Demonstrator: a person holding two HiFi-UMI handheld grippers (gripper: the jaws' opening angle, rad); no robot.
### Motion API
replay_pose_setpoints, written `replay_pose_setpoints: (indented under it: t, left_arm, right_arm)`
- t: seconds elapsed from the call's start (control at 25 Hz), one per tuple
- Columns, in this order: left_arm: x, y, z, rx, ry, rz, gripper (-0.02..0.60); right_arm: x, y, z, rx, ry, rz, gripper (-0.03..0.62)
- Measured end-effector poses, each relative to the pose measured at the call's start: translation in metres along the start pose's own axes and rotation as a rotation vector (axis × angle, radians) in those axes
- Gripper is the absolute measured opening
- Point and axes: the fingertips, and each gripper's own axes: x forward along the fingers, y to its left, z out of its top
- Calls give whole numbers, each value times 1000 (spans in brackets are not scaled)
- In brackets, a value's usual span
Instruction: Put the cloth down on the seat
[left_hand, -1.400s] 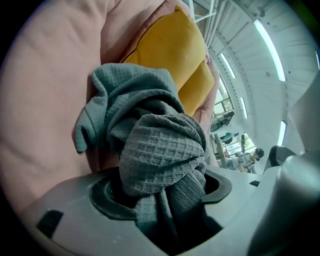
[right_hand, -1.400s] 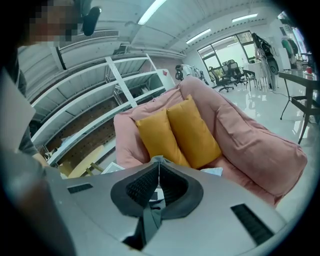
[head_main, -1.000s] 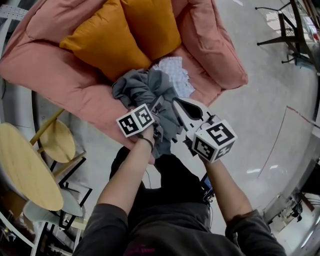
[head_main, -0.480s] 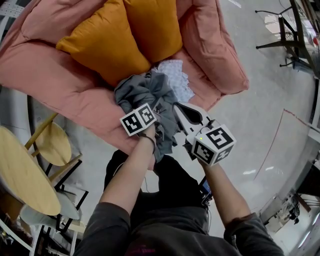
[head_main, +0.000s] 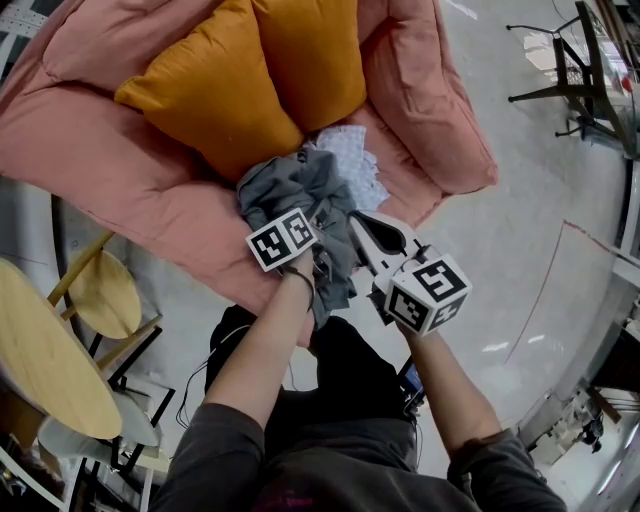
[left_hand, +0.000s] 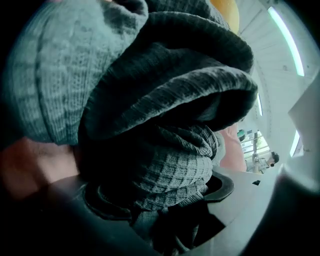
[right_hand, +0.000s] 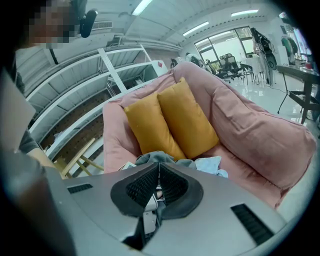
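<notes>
Centre frame, front of pink seat (head_main: 130, 185): grey cloth (head_main: 295, 185) bunched, tail hanging over edge. L gripper (left_hand: 157, 192) jaws opening, cloth between. R gripper (right_hand: 158, 172) clenched, empty, just right.

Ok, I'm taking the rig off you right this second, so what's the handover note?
Left gripper: jaws opening, grey cloth bunched between them.
Right gripper: shut, empty, beside the cloth.
Cloth: heaped at the front of the seat, before the orange cushions, next to a white patterned cloth; a tail seems to hang past the front edge.
Done: the cloth is on the seat.
Left: let go fully, draw the left gripper clear, and probably lift the tail onto the seat.
</notes>
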Motion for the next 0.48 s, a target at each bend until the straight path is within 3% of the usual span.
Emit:
replay_pose_setpoints:
  t: [0.2, 0.48]
  left_arm:
    - [-15, -9, 5, -16, 10, -26, 414]
    - [-54, -35, 9, 19, -11, -19, 419]
  right_arm:
    - [-1, 9, 9, 0, -12, -6, 17]
    - [-23, 27, 28, -4, -33, -7, 17]
